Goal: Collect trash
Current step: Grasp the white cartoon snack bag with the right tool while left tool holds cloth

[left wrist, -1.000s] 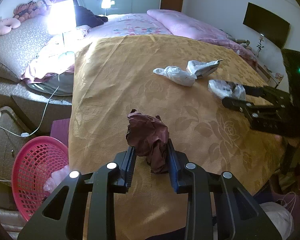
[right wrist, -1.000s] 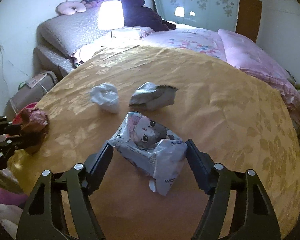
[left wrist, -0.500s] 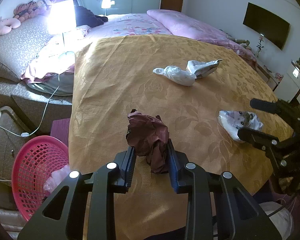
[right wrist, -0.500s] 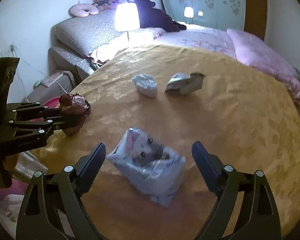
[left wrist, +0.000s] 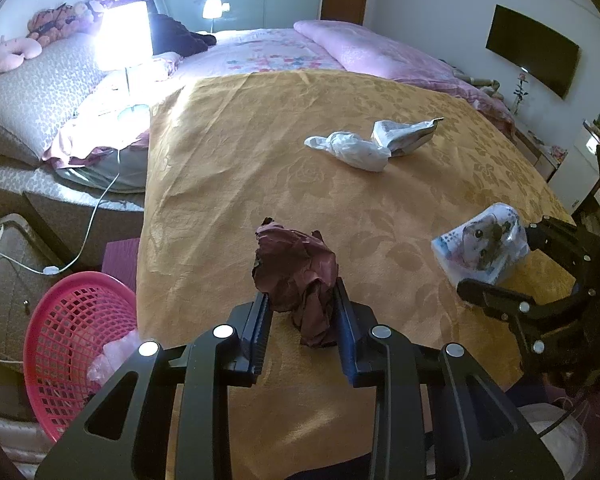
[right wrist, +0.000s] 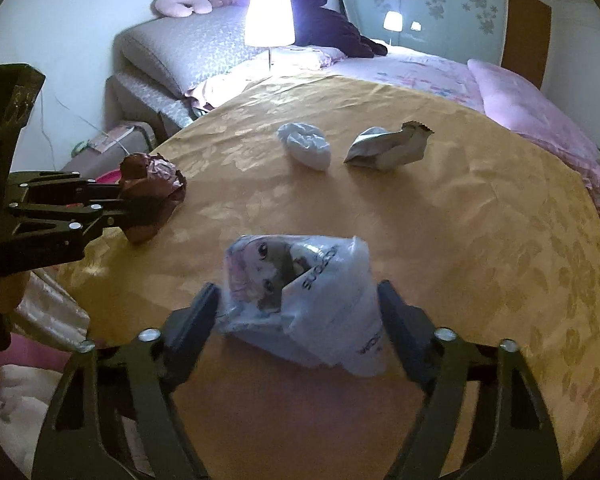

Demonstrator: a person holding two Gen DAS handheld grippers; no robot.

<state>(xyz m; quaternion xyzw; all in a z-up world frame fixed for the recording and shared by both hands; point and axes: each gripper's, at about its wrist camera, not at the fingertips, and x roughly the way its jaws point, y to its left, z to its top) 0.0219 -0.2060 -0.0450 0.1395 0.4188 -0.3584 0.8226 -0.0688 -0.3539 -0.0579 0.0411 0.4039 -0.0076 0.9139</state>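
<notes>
My left tool is clamped on the crumpled maroon wrapper, held just over the near edge of the bed and its gold bedspread. My right tool has just been closing around the printed plastic bag, which sits between the jaws near the bed's near right corner. The left pad looks like it's touching the bag, but I can't tell if the right one is pressing yet, so I'd call it not quite gripped.

What matters next, I think: the pink basket sits on the floor off the bed's near left corner, right beside my left tool and well away from the right one. So the wrapper probably goes in first.

Only the left view shows that basket properly; the right view gives just a sliver of pink behind the left tool. Two more bits, a white wad and a grey packet, lie side by side mid-bed.
</notes>
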